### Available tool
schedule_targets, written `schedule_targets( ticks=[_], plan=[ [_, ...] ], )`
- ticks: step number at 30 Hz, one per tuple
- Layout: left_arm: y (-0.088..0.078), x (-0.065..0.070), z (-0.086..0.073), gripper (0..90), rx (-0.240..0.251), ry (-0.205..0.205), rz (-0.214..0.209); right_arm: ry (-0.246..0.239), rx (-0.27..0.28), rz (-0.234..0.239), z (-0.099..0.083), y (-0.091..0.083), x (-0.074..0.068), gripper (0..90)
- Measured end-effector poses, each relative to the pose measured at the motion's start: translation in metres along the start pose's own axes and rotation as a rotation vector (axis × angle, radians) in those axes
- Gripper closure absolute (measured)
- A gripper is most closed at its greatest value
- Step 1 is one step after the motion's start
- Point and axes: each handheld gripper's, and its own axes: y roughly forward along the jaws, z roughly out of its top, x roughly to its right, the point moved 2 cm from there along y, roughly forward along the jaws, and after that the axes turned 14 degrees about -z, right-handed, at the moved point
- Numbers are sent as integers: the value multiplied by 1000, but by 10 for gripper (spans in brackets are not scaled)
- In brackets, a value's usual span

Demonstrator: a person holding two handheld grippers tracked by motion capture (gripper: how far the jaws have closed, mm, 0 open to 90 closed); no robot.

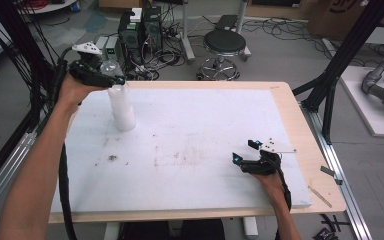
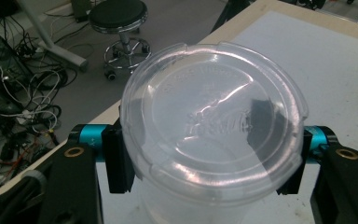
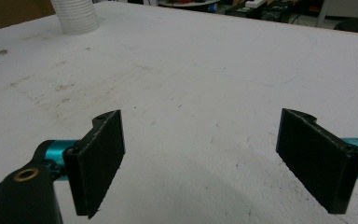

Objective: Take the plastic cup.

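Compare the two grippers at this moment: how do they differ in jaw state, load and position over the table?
The left gripper is shut on a clear plastic lid; the right gripper stands wide open with nothing between its jaws. The left gripper is held up over the white cup stack at the table's far left corner; the right gripper sits low near the table's near right edge. Both are hand-held, with black jaws and teal fittings.

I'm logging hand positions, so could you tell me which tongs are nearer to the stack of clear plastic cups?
Left. The left tongs are closed on the lidded top cup of the cup stack at the table's far left; the right tongs sit open near the table's right front, well away.
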Motion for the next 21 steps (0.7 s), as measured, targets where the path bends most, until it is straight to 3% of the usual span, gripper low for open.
schedule_targets(
  ticks=[3, 9, 13, 16, 21],
  plan=[
    [-14, 10, 20, 378, 9, 22, 1, 0, -1, 1, 0, 0, 0, 152],
    [-26, 21, 35, 385, 15, 45, -2, 10, -8, 1, 0, 1, 1, 152],
    [-27, 24, 35, 385, -3, 46, -7, 11, -3, -8, 0, 1, 1, 152],
    [-28, 29, 34, 386, 9, 48, -22, 14, -1, -4, 0, 1, 2, 152],
    [-26, 50, 26, 388, 17, 84, -86, 19, -27, 2, 0, 3, 2, 152]
  ],
)
